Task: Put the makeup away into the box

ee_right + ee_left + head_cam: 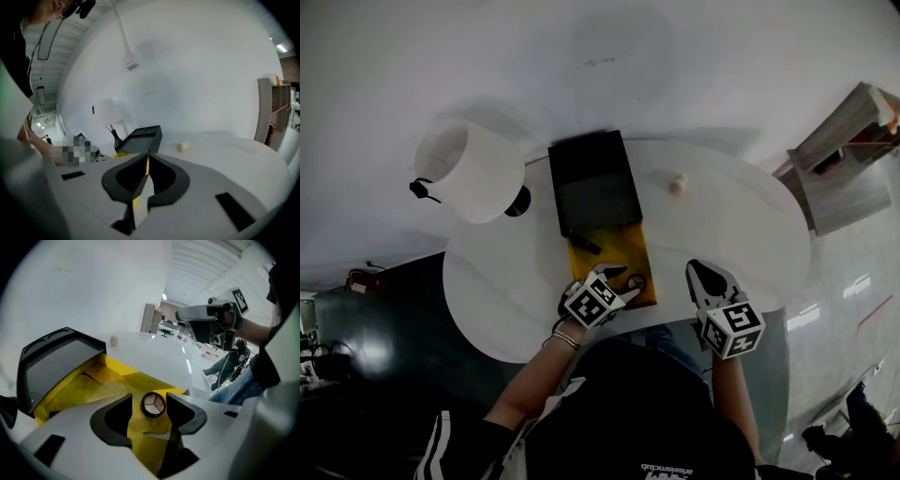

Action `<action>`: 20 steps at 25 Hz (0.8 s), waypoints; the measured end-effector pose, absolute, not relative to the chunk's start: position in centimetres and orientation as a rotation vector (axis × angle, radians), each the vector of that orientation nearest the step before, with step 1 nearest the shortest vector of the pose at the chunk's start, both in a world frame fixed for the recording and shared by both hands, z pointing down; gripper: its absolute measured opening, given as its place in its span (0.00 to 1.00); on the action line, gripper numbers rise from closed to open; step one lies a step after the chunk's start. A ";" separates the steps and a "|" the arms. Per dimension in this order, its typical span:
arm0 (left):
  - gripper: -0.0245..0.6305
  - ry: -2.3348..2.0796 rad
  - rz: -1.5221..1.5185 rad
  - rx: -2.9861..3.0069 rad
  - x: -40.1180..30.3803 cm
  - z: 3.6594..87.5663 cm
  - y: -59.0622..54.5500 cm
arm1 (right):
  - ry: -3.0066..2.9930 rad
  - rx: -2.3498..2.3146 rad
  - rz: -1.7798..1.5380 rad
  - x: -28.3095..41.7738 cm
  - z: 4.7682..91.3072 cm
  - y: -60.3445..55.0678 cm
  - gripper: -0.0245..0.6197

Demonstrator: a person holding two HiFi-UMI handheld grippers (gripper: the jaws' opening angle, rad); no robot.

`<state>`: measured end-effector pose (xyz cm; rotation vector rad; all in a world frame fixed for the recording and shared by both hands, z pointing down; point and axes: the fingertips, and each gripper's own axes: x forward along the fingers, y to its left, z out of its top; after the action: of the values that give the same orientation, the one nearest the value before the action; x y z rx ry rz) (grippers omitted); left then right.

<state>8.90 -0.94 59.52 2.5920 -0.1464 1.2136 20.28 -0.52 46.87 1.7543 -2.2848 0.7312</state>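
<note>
A box with a yellow inside (614, 246) lies open on the white table, its black lid (592, 183) folded back at the far end. A round compact (636, 281) with pale pans rests at the box's near end, and a black stick (584, 245) lies further in. My left gripper (622, 284) hovers open just above the compact (153, 405), which shows in the gap between the jaws without being pressed. My right gripper (709, 275) hangs shut and empty over the table, to the right of the box. A small beige sponge (678, 184) sits on the table beyond it.
A white lamp shade (469, 169) stands at the table's far left beside the lid. The table edge (487, 337) curves close to the person's body. A shelf unit (848, 159) stands off to the right. The right gripper view shows the lid (143, 136) and the sponge (182, 146) ahead.
</note>
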 end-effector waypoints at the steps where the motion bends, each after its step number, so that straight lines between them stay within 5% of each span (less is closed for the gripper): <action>1: 0.40 -0.174 1.199 2.597 8.7 58.9 -1.3 | -2.287 1.751 0.730 20.2 46.9 -0.6 0.09; 7: 0.37 -0.363 1.095 2.600 7.1 55.8 -3.7 | -2.308 1.717 0.733 19.6 46.9 -1.4 0.08; 20: 0.11 -0.549 0.830 2.655 5.0 51.9 -6.0 | -2.347 1.617 0.744 17.0 47.3 -3.4 0.09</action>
<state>5.03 -6.04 51.88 2.6550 -0.5487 0.8303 17.01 -3.37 47.30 1.6171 -2.3472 0.7435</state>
